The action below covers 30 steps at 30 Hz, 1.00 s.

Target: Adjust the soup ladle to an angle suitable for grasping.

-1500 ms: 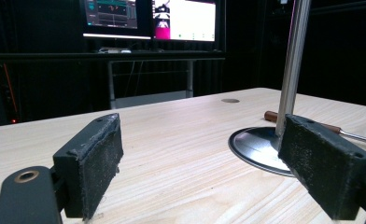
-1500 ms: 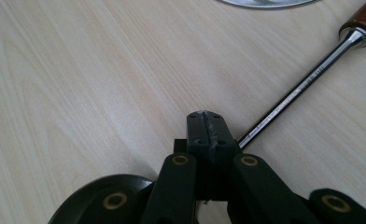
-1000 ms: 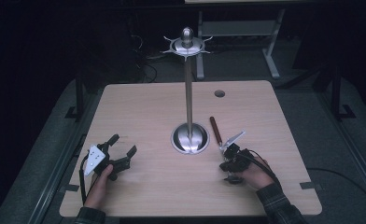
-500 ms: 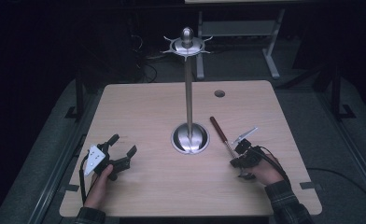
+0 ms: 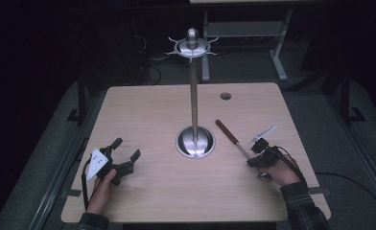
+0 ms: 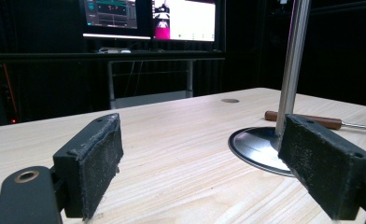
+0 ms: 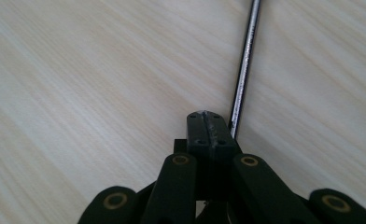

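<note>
Table (image 5: 147,115) pale wood | stand (image 5: 194,96) centred | room dark, monitors (image 6: 151,18) behind

Left gripper (image 5: 120,155) sits low over the near-left table area, held in the left hand (image 5: 104,179), forearm entering from the bottom edge. Jaws spread wide apart, nothing between the pads (image 6: 97,163). Right gripper (image 5: 253,153) held in the right hand (image 5: 279,170) at near right, plaid sleeve (image 5: 303,208) at the wrist. Its jaws are pressed together, tips angled down close to the surface.
</note>
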Motion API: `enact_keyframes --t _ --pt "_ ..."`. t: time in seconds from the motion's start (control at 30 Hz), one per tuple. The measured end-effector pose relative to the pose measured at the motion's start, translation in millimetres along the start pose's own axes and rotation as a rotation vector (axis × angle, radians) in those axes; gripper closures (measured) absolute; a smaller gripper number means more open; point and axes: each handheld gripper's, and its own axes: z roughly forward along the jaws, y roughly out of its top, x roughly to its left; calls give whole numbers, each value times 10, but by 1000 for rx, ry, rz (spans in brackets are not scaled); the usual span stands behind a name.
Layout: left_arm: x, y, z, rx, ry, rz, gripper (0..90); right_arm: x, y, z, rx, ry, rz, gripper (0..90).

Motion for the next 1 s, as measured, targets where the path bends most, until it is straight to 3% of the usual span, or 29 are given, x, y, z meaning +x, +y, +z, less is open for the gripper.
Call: enact_keyframes --t 0.5,1.0 --pt "-1 0 1 -1 1 -1 133 -206 -39 -46 -8 -54 27 898" --pt "-2 0 0 -1 3 -1 133 -223 -22 -167 -81 -7 41 892"
